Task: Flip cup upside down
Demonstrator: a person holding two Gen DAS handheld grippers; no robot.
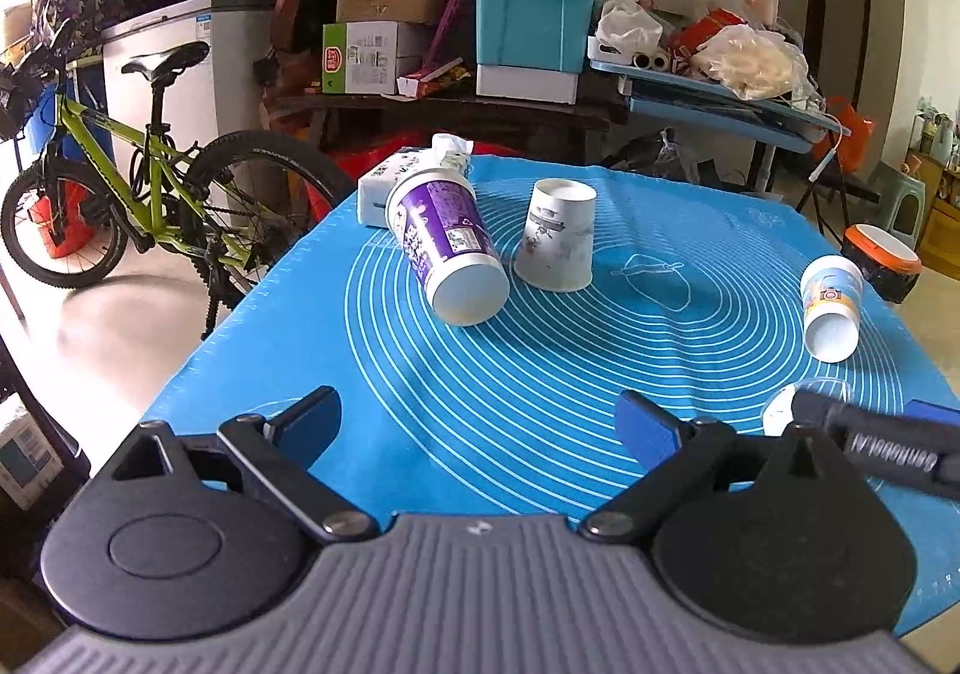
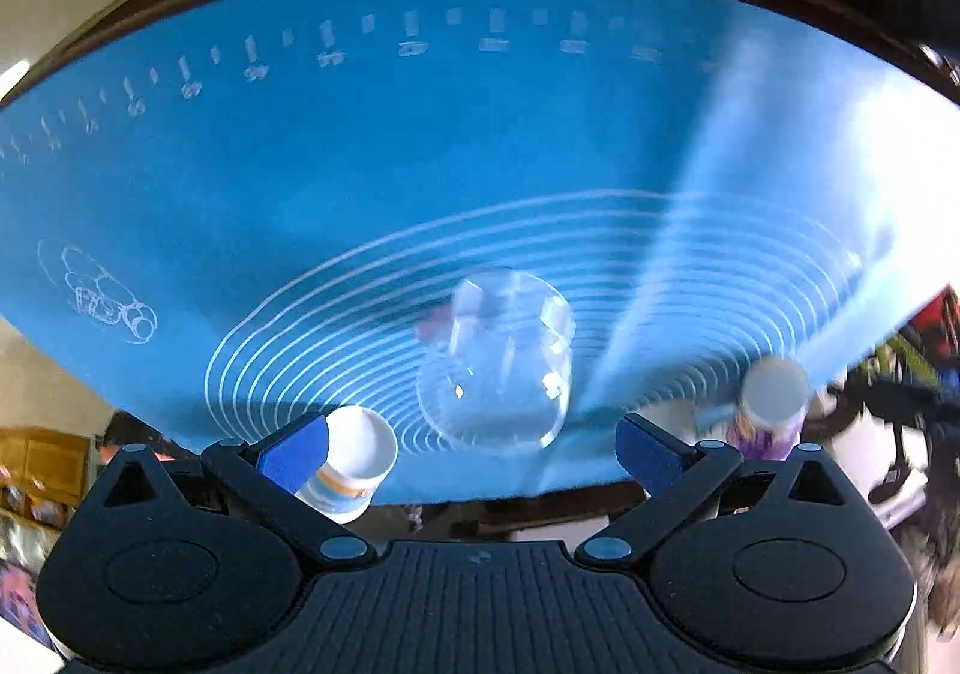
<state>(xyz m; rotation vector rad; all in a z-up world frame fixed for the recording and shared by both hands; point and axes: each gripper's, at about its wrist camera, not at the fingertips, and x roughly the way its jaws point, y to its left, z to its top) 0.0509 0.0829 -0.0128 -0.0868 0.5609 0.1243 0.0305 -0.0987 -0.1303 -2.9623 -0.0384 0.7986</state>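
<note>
A clear plastic cup [image 2: 495,362] stands on the blue mat [image 2: 300,182], seen upside down in the right wrist view. My right gripper [image 2: 474,449] is open, rolled over, with the cup a little ahead of its fingers and apart from them. In the left wrist view the right gripper's black arm [image 1: 882,437] hides most of that clear cup [image 1: 807,398]. My left gripper [image 1: 480,428] is open and empty above the mat's near part [image 1: 510,374].
A purple cup [image 1: 447,242] lies on its side beside an upside-down white paper cup [image 1: 558,236]. An orange-labelled cup [image 1: 831,308] lies at the right. A tissue pack [image 1: 408,176] sits at the back. A bicycle [image 1: 150,194] stands left.
</note>
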